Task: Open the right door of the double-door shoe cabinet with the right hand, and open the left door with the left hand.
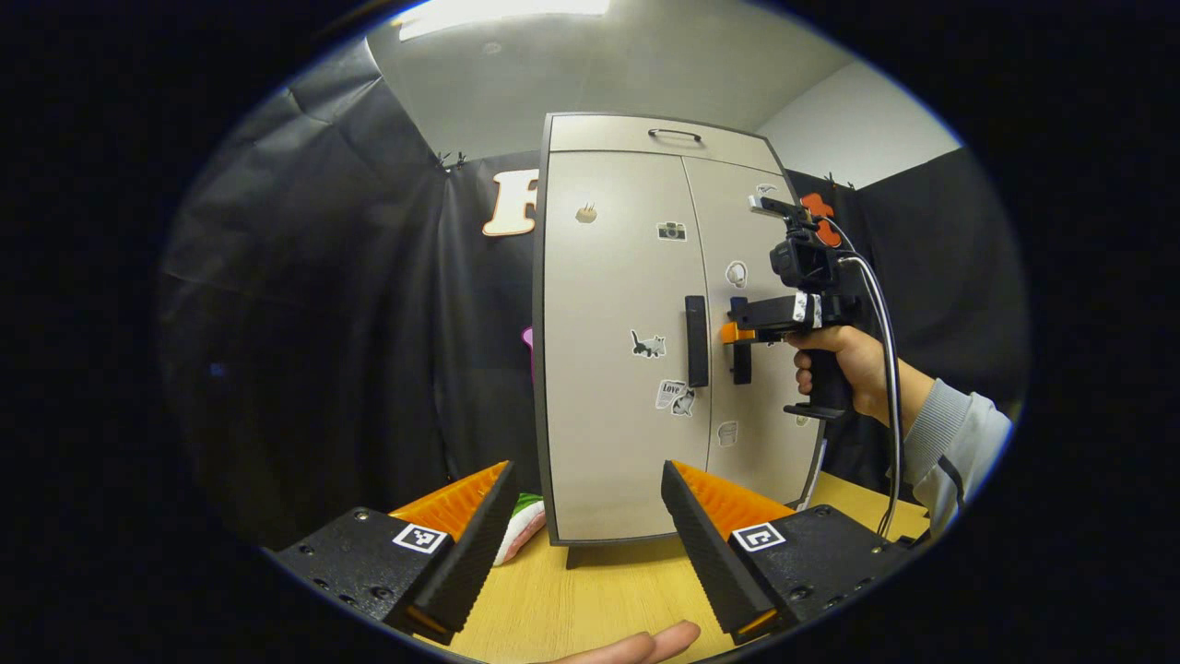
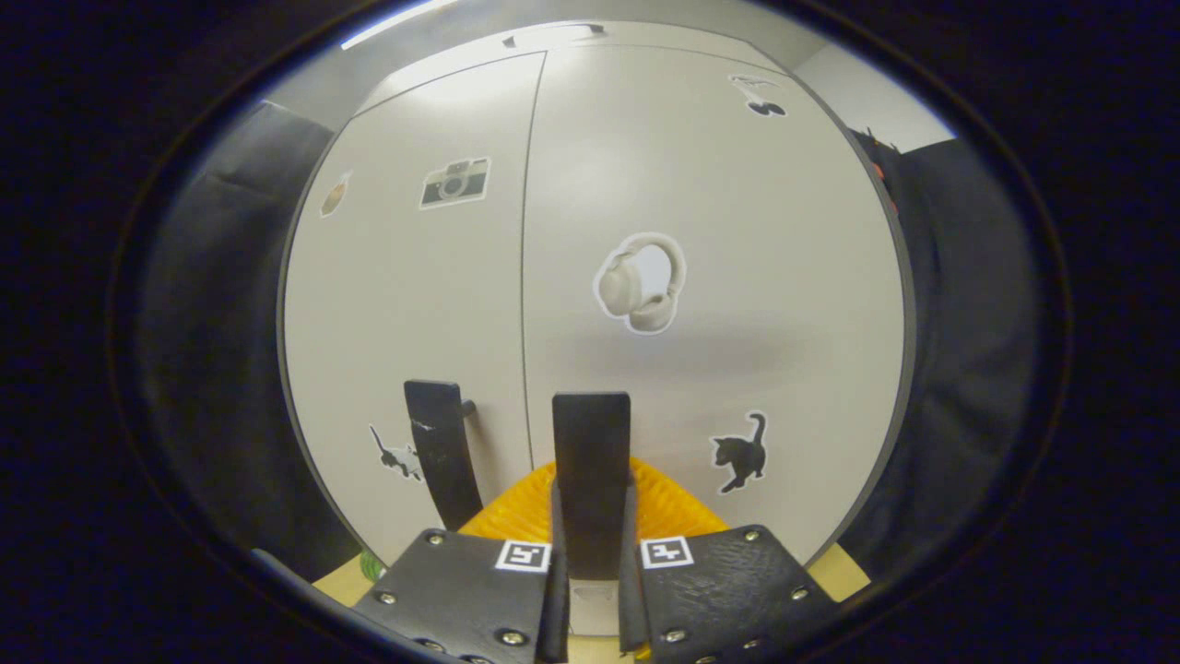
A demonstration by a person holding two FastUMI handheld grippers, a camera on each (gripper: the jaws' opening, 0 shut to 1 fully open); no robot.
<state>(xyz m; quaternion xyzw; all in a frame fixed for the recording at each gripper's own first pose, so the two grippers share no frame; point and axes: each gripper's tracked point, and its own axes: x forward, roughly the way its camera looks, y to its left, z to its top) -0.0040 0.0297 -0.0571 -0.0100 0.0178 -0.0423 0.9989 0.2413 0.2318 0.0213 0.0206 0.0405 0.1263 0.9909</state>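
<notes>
- Shoe cabinet (image 1: 608, 369) stands upright toward the far edge of my counter (image 1: 590, 599), both doors looking closed.
- Left gripper (image 1: 585, 516) hangs back over the counter, its fingers spread wide and holding nothing, well short of the left handle (image 1: 697, 341).
- Right gripper (image 2: 591, 563) has its fingers closed narrow around the right handle (image 2: 591, 470), seemingly pinching it from both sides.
- I judge the right door (image 2: 719, 304) comes first: I'd pull back along an arc about its outer hinge, keeping the pinch steady so it doesn't slip.
- Count: one cabinet, two doors, two handles, two grippers.
</notes>
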